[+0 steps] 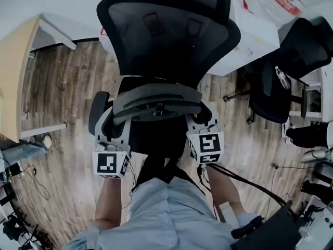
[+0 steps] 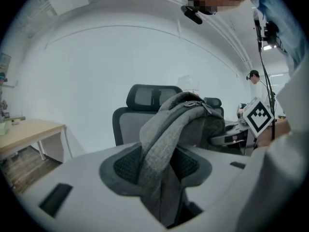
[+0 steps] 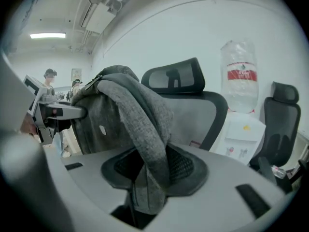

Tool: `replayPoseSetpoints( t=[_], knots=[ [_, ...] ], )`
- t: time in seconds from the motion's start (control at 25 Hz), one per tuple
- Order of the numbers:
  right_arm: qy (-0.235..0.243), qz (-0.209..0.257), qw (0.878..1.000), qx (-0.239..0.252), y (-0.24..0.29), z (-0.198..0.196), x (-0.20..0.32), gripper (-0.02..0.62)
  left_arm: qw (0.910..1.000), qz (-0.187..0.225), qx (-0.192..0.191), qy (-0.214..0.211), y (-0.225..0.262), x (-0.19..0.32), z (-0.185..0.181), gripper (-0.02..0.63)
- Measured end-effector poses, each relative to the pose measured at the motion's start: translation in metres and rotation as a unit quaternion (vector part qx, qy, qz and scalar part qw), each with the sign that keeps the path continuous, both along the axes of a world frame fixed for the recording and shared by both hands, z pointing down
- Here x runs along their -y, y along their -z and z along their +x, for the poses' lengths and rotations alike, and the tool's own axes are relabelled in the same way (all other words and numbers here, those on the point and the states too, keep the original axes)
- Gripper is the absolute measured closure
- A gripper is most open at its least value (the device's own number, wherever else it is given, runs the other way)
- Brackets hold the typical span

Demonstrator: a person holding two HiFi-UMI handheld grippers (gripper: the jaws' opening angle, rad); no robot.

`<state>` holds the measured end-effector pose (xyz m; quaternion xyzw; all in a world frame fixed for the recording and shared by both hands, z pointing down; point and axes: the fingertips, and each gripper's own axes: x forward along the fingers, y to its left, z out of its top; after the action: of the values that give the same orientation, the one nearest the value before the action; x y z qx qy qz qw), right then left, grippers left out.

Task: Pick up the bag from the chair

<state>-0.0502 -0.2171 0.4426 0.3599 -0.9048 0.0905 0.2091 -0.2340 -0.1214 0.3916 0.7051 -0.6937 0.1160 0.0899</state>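
In the head view the grey bag point(image 1: 156, 101) lies crosswise, its long axis running left to right, stretched between the left tool point(image 1: 117, 120) and the right tool point(image 1: 201, 119), one at each end. It hangs over the seat of the black chair point(image 1: 166, 33), in front of the backrest point(image 1: 156, 14); whether it touches the seat cannot be told. In the left gripper view a fold of the bag point(image 2: 186, 122) stands upright between the dark pads point(image 2: 126, 164), which are clenched on it. From there the bag arches up and away to the right, toward the other tool's marker cube. In the right gripper view that tool is likewise clenched on a hanging fold of grey fabric between its pads point(image 3: 186, 166), and the bag's bulk point(image 3: 104, 124) rises up and to the left of the jaws, the chair behind it.
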Motion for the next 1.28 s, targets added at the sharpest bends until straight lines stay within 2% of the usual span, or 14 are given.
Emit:
replayPoseSetpoints(
  t=[0.32, 0.68, 0.92, 1.28],
  knots=[
    [0.005, 0.057, 0.998, 0.033, 0.089, -0.003, 0.007, 0.466, 0.9976, 0.058, 0.031, 0.023, 0.087, 0.003, -0.002, 0.425],
    [0.009, 0.099, 0.993, 0.061, 0.158, 0.011, 0.005, 0.469, 0.9932, 0.095, 0.048, 0.047, 0.155, -0.005, 0.015, 0.423],
    [0.002, 0.116, 0.991, 0.064, 0.171, 0.016, 0.004, 0.477, 0.9928, 0.101, 0.045, 0.046, 0.165, -0.006, 0.019, 0.423],
    [-0.009, 0.115, 0.991, 0.067, 0.172, 0.021, -0.002, 0.479, 0.9934, 0.1, 0.042, 0.037, 0.167, -0.008, 0.023, 0.422]
  ],
)
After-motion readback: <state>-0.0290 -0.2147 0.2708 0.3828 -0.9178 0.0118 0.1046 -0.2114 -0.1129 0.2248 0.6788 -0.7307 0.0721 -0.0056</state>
